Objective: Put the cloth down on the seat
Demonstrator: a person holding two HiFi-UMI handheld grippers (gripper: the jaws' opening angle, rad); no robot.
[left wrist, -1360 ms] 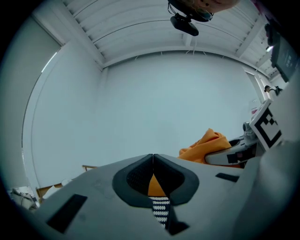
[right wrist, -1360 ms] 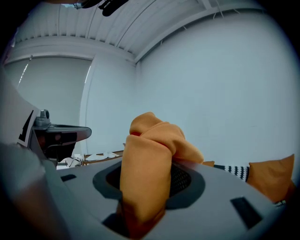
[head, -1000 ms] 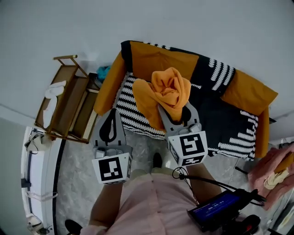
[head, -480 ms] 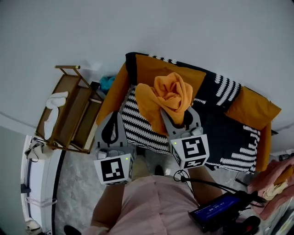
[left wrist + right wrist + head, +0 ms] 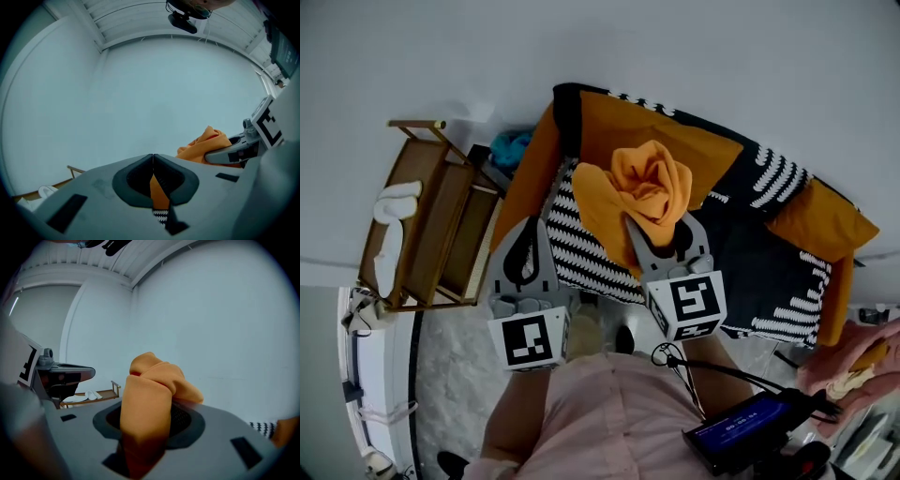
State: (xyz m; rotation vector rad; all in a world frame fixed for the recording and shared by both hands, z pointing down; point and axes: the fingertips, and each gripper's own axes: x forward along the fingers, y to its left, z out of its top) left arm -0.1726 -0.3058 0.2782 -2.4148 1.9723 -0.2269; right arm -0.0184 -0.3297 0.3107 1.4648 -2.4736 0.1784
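White wall behind; the seat (image 5: 591,253), orange with a black-and-white cover, stands against it, with a wooden rack (image 5: 441,225) to its left. My right claw (image 5: 656,221) is clamped on the bunched orange cloth (image 5: 649,183) and holds it up over the seat. My left claw (image 5: 532,227) hangs just beside the right one, jaws pressed together, empty.

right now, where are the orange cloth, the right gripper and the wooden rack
orange cloth (image 5: 649,183): head view, bunched top
right gripper (image 5: 657,228): head view, between its fingertips
wooden rack (image 5: 441,217): head view, shelf board
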